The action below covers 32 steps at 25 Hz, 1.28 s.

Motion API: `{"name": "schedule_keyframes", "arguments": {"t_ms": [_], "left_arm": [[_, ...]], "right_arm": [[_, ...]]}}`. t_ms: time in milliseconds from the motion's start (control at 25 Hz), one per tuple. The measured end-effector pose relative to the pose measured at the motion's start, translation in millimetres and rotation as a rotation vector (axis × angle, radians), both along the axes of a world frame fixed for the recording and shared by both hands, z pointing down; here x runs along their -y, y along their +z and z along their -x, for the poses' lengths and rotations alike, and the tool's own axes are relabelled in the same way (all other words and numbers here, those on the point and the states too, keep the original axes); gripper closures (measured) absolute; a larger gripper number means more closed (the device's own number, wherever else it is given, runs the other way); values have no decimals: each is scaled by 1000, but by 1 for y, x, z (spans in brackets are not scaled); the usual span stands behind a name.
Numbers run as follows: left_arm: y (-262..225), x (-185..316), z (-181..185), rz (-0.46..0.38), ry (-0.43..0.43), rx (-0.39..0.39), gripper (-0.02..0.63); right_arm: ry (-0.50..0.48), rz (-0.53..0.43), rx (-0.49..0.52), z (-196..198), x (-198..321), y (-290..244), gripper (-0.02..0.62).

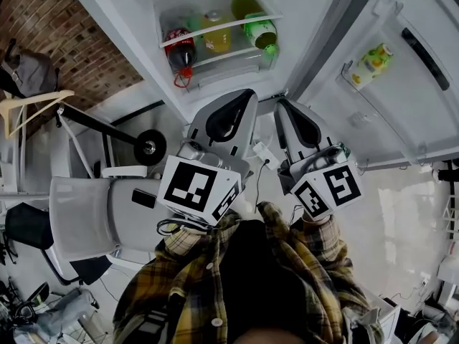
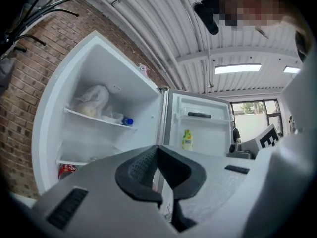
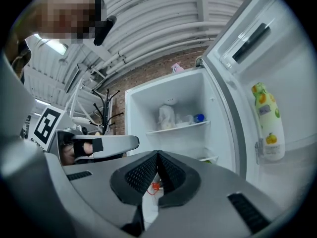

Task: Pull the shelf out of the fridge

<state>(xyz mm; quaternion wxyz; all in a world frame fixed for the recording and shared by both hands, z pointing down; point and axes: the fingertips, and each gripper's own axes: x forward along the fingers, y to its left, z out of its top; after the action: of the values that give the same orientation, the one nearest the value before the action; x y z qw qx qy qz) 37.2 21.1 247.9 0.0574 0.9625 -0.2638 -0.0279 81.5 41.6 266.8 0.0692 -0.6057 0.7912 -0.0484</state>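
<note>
The fridge stands open ahead of me. In the head view its glass shelf [image 1: 188,37] carries a cola bottle [image 1: 181,51], a yellow bottle [image 1: 215,36] and a green bottle [image 1: 260,31]. From the left gripper view an upper shelf [image 2: 108,120] bears a plastic bag and a blue-capped bottle, and a lower shelf [image 2: 74,161] sits above the cola bottle [image 2: 66,170]. My left gripper [image 1: 249,94] [image 2: 158,148] is shut and empty, short of the fridge. Beside it my right gripper [image 1: 280,104] [image 3: 158,154] is also shut with nothing in it, clear of the shelves [image 3: 179,127].
The fridge door [image 1: 401,99] hangs open to the right, with a yellow-green juice bottle [image 1: 372,64] [image 3: 267,120] in its rack. A grey chair [image 1: 86,217] and a stand with a black wheel [image 1: 149,147] are at the left, by a brick wall [image 1: 64,34].
</note>
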Motion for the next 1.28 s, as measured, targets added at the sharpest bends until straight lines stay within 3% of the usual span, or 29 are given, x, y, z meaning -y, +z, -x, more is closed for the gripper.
{"name": "schedule_keyframes", "arguments": {"t_ms": [640,960,1280], "left_arm": [[-8,118,5,-29,-23,-5,603],[5,146,12,6,-50,17,603],[11,170,2,19,-143,22,603]], "right_arm": [[-20,-38,10,0,129,-16,578],[-38,-7,35,3,160,-6,578],[-115,14,37,-13,185,2,578]]}}
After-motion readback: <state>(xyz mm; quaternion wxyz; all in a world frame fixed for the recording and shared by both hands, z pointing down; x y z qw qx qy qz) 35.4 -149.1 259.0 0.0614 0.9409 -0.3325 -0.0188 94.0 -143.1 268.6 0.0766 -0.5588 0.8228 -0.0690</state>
